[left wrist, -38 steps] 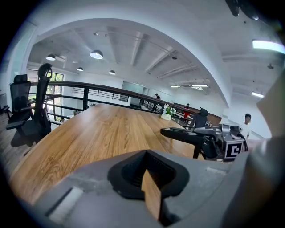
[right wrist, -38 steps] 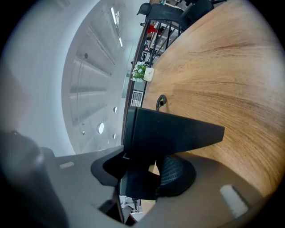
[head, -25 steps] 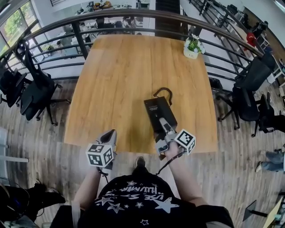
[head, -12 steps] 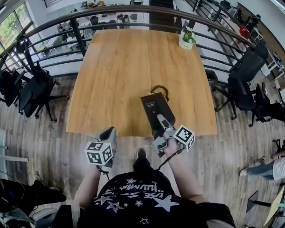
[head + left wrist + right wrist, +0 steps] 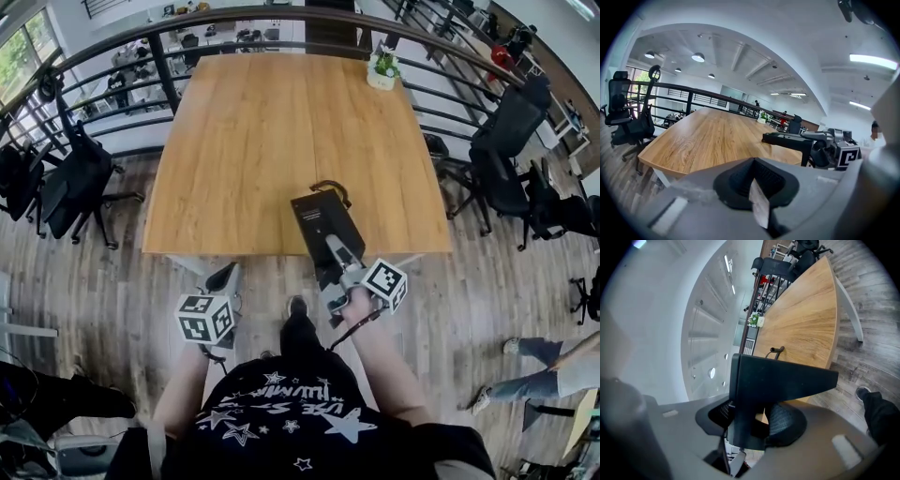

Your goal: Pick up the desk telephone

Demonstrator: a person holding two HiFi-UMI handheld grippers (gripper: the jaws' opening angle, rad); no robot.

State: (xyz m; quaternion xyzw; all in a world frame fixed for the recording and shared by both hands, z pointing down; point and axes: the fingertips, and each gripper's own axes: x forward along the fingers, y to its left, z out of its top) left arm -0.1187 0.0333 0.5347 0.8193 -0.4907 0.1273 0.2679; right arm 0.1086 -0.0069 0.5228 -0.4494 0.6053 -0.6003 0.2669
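Note:
The black desk telephone (image 5: 322,228) hangs above the table's near edge, its curled cord (image 5: 329,187) trailing behind it. My right gripper (image 5: 340,269) is shut on its near end, and in the right gripper view the phone's body (image 5: 773,380) sits wedged between the pads (image 5: 785,420). My left gripper (image 5: 226,280) is out past the table edge over the floor, jaws together and holding nothing. The left gripper view shows the telephone (image 5: 787,139) held up to the right, above the tabletop.
The wooden table (image 5: 253,141) carries a small potted plant (image 5: 382,70) at its far right corner. A curved railing (image 5: 112,52) runs behind it. Office chairs stand at left (image 5: 66,192) and right (image 5: 506,169). A person's legs (image 5: 534,370) show at lower right.
Both grippers have drawn back from the table toward me, the right one taking the telephone with it. The phone now overhangs the near edge.

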